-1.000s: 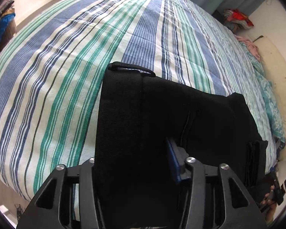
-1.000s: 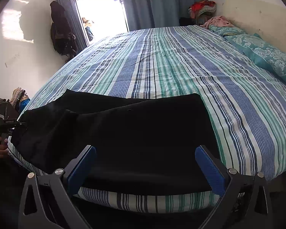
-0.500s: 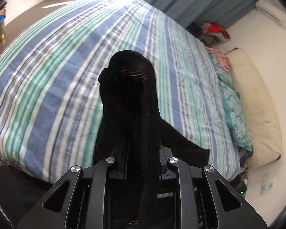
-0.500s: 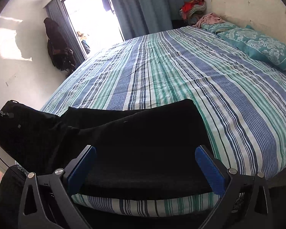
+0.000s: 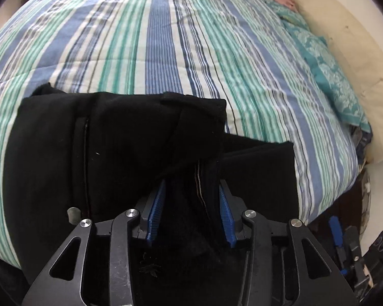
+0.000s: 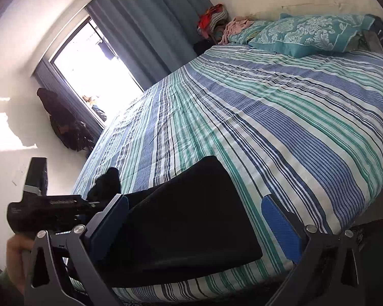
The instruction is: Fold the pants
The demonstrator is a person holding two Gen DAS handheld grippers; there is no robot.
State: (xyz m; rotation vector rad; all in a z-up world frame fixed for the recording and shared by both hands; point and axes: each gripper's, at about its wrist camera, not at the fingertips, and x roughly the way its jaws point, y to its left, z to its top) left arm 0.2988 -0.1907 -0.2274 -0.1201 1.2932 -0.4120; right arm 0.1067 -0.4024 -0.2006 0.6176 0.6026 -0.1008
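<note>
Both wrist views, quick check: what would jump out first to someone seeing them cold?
The black pants dominate, lying folded across the near edge of the striped bedspread. The left hand-held gripper is shut on a bunched part of them, while the right hand-held gripper hangs open over their other end. Teal patterned pillows sit at the head of the bed, and a bright window glares behind.

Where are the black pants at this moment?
The black pants lie at the near edge of the striped bed, one bunch pinched in the left hand-held gripper.

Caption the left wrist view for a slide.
Left gripper clamps a bunched fold of black fabric pants over the blue-and-green striped bedspread.
</note>
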